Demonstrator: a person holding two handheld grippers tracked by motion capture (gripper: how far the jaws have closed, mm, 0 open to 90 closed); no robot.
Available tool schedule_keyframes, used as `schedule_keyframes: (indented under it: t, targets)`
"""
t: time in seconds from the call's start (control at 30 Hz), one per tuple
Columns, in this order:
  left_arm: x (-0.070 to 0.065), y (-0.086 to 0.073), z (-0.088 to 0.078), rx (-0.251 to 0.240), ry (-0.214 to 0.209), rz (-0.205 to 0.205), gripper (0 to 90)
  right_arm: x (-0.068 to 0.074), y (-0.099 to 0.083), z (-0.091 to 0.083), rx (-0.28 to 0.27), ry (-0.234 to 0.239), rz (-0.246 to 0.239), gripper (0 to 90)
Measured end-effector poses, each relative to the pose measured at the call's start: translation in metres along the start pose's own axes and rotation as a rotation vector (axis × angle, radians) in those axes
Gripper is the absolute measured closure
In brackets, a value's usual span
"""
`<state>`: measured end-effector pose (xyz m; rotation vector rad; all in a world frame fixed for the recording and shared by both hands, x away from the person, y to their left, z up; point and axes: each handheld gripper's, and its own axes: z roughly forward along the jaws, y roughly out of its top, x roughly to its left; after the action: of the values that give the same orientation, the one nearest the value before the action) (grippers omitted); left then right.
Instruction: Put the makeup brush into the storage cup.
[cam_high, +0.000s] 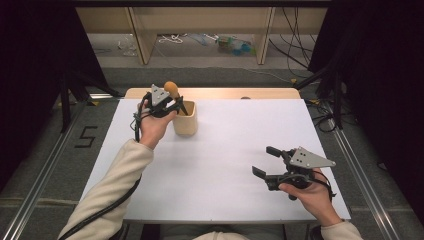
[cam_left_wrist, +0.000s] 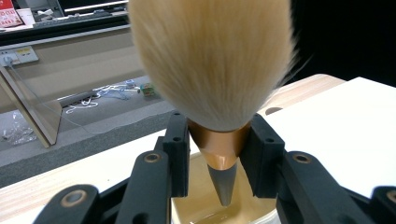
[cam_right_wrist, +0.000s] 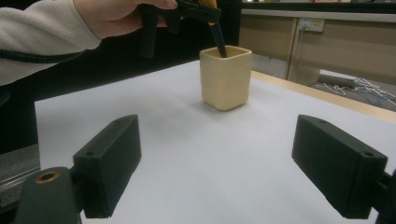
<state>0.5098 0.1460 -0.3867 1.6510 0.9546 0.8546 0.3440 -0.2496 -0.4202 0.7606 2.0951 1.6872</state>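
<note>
— What's the near hand doing?
— The right gripper (cam_high: 263, 161) rests on the white table (cam_high: 225, 165), jaws spread, holding nothing
— And farther off?
— The left gripper (cam_high: 172, 102) pinches the brush (cam_left_wrist: 219, 149), handle tip inside the beige cup (cam_right_wrist: 225, 77); I'd say letting go comes next

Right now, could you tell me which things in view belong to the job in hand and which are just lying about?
In the job: makeup brush, beige cup, left hand-held gripper clamped on the brush's copper ferrule.

Lying about: cables and plastic litter on the floor beyond the table.
</note>
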Motion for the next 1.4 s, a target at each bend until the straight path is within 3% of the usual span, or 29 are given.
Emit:
schedule_keyframes:
  t: [0.1, 0.13, 0.2, 0.6, 0.7, 0.73, 0.8, 0.83, 0.87, 1.0, 1.07, 1.17, 1.23, 1.37, 1.4]
  targets:
    - [0.000, -0.001, 0.000, 0.000, 0.000, 0.004, 65.3, 0.000, 0.000, 0.000, 0.004, 0.002, -0.003, 16.6]
    - [0.000, -0.001, 0.001, 0.001, 0.001, 0.002, 65.3, -0.002, 0.000, 0.001, -0.014, -0.006, -0.025, 16.6]
    - [0.000, -0.002, 0.001, 0.006, 0.002, 0.002, 65.3, 0.000, 0.000, 0.000, 0.000, 0.000, -0.001, 16.6]
    - [-0.002, -0.005, 0.003, 0.016, 0.000, 0.005, 65.3, -0.002, 0.000, 0.001, -0.012, -0.006, -0.026, 16.5]
    - [-0.001, -0.005, 0.004, 0.019, 0.001, 0.008, 65.3, 0.000, 0.000, 0.000, 0.002, 0.001, -0.003, 16.5]
    - [-0.001, -0.006, 0.004, 0.019, 0.002, 0.005, 65.3, -0.002, 0.000, 0.001, -0.012, -0.006, -0.025, 16.5]
    - [-0.001, -0.006, 0.004, 0.023, 0.002, 0.004, 65.3, -0.002, 0.000, 0.001, -0.011, -0.006, -0.025, 16.5]
    - [0.000, -0.007, 0.004, 0.025, 0.003, 0.010, 65.3, 0.000, 0.000, 0.000, 0.004, 0.001, -0.003, 16.5]
    - [0.000, -0.007, 0.005, 0.029, 0.004, 0.008, 65.3, -0.001, 0.000, 0.001, -0.014, -0.006, -0.022, 16.5]
    - [-0.001, -0.009, 0.006, 0.031, 0.002, 0.001, 65.3, -0.002, 0.000, 0.001, -0.015, -0.008, -0.024, 16.5]
    - [-0.001, -0.010, 0.006, 0.035, 0.000, 0.002, 65.3, -0.002, 0.000, 0.001, -0.014, -0.007, -0.024, 16.5]
    - [-0.001, -0.011, 0.007, 0.040, -0.003, -0.003, 65.3, 0.000, 0.000, -0.001, 0.029, -0.001, -0.005, 16.5]
    - [-0.001, -0.011, 0.007, 0.042, -0.004, 0.001, 65.3, -0.002, 0.000, 0.000, 0.010, -0.011, -0.028, 16.5]
    - [-0.001, -0.013, 0.009, 0.049, -0.008, -0.006, 65.3, 0.000, 0.000, -0.001, 0.029, -0.003, -0.004, 16.5]
    - [-0.002, -0.013, 0.009, 0.050, -0.008, -0.009, 65.3, -0.001, 0.000, 0.000, 0.015, -0.007, -0.021, 16.5]
